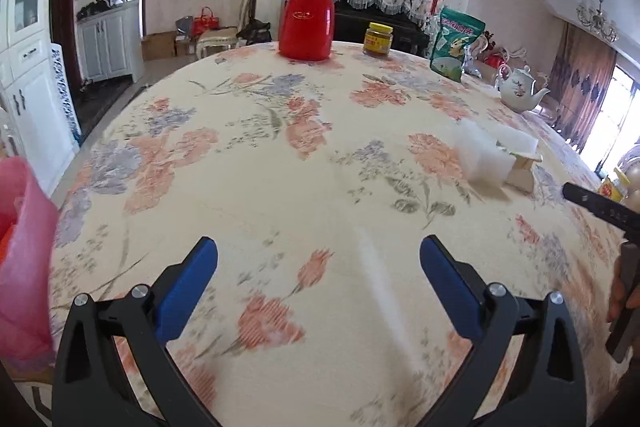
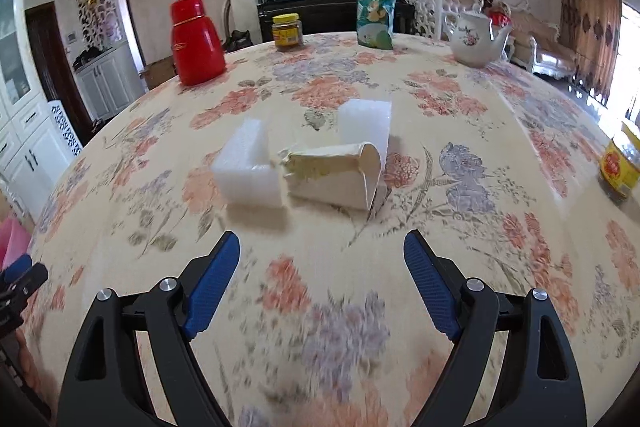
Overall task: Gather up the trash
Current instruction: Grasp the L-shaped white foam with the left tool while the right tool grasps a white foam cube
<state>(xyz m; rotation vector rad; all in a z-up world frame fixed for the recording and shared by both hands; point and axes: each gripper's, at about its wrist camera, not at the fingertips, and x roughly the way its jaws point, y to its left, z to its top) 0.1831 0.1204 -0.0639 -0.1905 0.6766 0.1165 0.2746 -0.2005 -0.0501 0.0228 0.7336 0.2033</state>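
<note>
Left gripper [image 1: 318, 259] spread, holding nothing, over bare floral tablecloth [image 1: 280, 155]; pink bag [image 1: 20, 259] at the table's near-left edge. Right gripper [image 2: 322, 255] spread, holding nothing. Crushed paper cup [image 2: 336, 175] lies just beyond it, touching a foam block [image 2: 248, 175]; second foam block [image 2: 364, 123] behind.
</note>
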